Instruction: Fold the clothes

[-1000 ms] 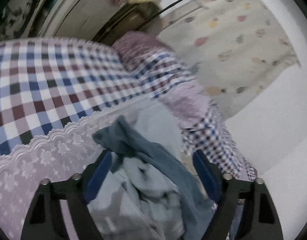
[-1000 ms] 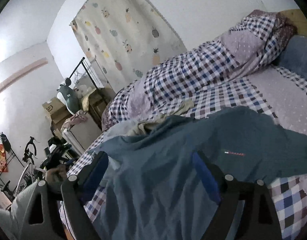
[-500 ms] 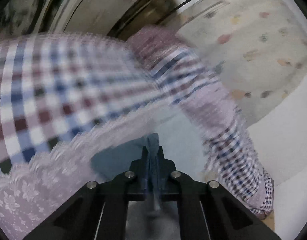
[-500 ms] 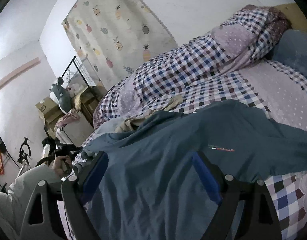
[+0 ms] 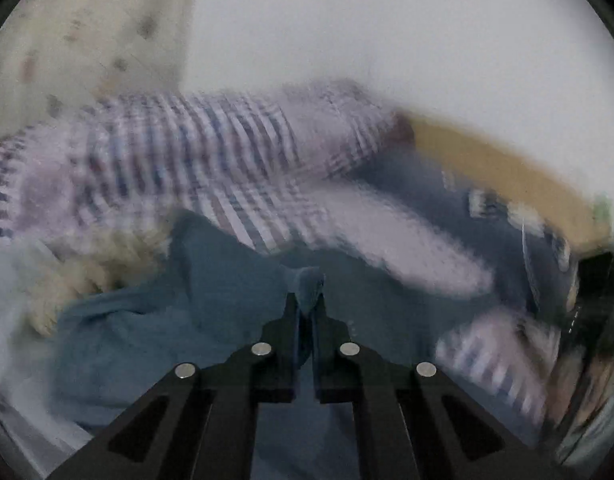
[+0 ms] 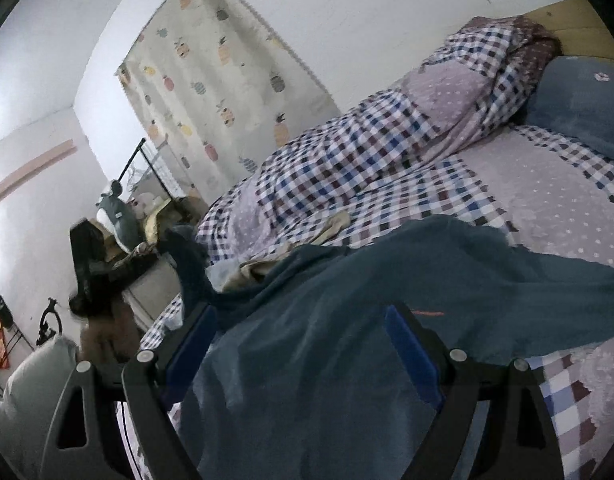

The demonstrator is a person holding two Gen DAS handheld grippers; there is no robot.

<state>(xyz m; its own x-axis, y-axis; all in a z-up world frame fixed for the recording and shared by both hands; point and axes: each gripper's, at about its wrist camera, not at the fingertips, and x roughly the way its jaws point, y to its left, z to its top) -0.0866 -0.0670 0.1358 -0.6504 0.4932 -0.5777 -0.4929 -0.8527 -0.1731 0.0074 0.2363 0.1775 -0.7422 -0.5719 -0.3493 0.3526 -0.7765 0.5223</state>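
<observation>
Left gripper clamped on thin pinch of teal garment, fabric nub poking out at 12 o'clock of tips. Right gripper jaws wide apart, garment spread beneath and between them, nothing pinched. Garment lies across checked bedspread.

Risks:
- shallow pinch slips if left pulls hard
- one-handed drag bunches cloth, skews fold
- beige cloth at garment's 11 o'clock may get dragged along

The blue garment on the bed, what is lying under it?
Under the blue garment lies the checked bedsheet. At its far edge a beige cloth pokes out from beneath. How far that cloth runs under it is covered.
</observation>
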